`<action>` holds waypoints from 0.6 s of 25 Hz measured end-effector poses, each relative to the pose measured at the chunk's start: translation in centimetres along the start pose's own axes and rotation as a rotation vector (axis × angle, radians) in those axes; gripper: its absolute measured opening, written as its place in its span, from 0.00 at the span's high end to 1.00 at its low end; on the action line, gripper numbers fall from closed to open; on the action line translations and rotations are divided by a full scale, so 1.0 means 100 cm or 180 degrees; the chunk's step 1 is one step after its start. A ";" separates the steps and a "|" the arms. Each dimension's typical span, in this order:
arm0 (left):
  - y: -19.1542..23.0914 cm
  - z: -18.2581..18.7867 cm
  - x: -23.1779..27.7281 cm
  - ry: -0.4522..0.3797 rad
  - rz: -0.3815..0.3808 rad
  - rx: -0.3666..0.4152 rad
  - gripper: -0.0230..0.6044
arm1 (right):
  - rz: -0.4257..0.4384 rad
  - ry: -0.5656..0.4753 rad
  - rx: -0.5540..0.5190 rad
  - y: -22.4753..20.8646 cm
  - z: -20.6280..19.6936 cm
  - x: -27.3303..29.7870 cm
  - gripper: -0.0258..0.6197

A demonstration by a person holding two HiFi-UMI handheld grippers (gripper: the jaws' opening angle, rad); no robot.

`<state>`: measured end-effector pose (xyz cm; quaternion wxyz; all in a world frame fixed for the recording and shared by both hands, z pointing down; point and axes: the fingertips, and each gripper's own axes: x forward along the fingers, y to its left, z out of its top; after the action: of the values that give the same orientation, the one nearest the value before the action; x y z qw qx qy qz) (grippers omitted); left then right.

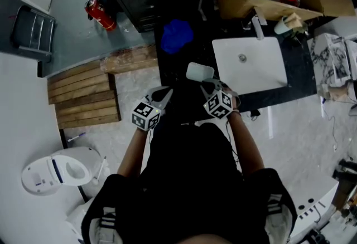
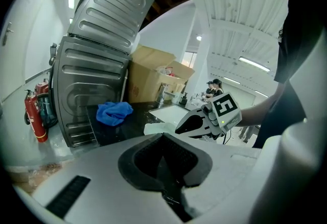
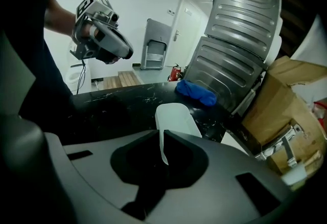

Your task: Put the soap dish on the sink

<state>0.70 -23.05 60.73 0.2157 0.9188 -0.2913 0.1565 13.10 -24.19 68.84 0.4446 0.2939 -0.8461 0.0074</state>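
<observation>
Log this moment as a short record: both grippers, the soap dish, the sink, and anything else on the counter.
left gripper: jaws together, nothing between them
right gripper: shut on the soap dish's edge
soap dish: white, held over the dark counter, beside the sink, not yet on it
sink: white basin set in the counter, faucet at its far edge
blue cloth: crumpled on the counter, beyond the dish

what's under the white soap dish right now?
Black speckled countertop; the white soap dish, clamped in the right gripper, hides the patch directly beneath. Contact can't be told.
</observation>
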 end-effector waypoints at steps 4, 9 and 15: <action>-0.007 0.001 0.004 0.0021 -0.0027 0.0027 0.96 | -0.0036 -0.0110 0.0165 -0.003 -0.003 -0.010 0.95; -0.017 0.003 0.008 0.0037 -0.0048 0.0052 0.96 | 0.0001 -0.0247 0.0446 -0.001 -0.008 -0.022 0.97; -0.027 0.004 0.008 0.0057 -0.0047 0.0070 0.96 | 0.0044 -0.0440 0.0777 0.005 -0.013 -0.036 0.97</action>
<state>3.04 -21.63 59.88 0.2093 0.9218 -0.2808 0.1664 15.42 -21.65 67.05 0.3461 0.3399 -0.8695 0.0931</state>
